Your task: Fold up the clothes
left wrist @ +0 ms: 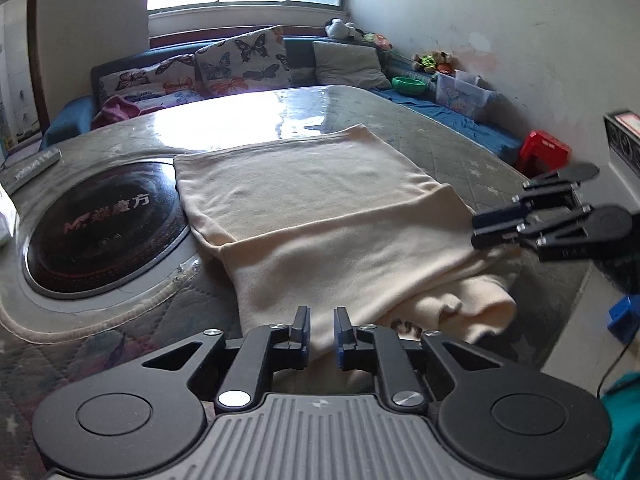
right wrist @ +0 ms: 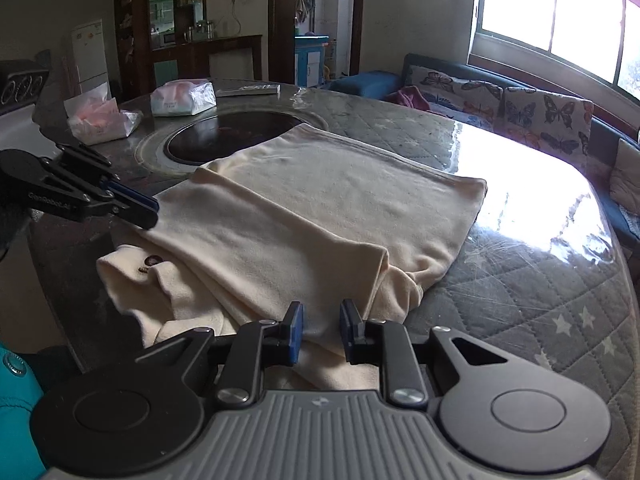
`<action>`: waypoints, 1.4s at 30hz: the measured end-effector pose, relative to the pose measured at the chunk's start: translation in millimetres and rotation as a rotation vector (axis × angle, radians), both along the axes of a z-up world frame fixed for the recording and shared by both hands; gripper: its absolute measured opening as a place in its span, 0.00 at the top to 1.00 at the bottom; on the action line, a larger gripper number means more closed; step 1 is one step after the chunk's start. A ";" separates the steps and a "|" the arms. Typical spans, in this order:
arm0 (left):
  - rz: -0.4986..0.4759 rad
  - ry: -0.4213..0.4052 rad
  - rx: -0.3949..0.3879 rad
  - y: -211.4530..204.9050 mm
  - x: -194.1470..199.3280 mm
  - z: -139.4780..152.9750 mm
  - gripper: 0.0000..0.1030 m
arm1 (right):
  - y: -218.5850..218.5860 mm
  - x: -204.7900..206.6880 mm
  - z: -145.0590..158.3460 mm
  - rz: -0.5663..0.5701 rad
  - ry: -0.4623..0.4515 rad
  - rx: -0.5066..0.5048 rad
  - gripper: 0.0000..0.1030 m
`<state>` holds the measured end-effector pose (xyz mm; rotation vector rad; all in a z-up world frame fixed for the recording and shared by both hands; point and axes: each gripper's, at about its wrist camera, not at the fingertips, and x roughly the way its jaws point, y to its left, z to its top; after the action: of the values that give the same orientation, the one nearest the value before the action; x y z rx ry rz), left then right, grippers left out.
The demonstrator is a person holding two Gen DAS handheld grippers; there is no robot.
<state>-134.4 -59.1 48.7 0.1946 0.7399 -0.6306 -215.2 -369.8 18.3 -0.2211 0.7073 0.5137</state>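
A round desk [left wrist: 460,152] with a quilted grey star-print cover under glossy clear film carries a black glass hob disc [left wrist: 104,224], with a butterfly-cushioned sofa [right wrist: 520,108] under a bright window beyond. A soft cream knit garment [left wrist: 320,216] lies partly folded on the desk, its near end rumpled at the edge. The left gripper [left wrist: 322,330] and right gripper [right wrist: 320,330] both stand with jaws apart above that near edge, clamping nothing.
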 end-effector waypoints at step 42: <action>-0.158 -0.108 -0.011 -11.2 9.4 -6.2 0.72 | 10.9 8.9 3.0 0.183 0.019 -0.032 0.88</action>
<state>-125.0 -70.4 42.5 0.2775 0.6205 -0.7684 -206.3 -358.9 21.3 -0.3133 0.7178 0.6803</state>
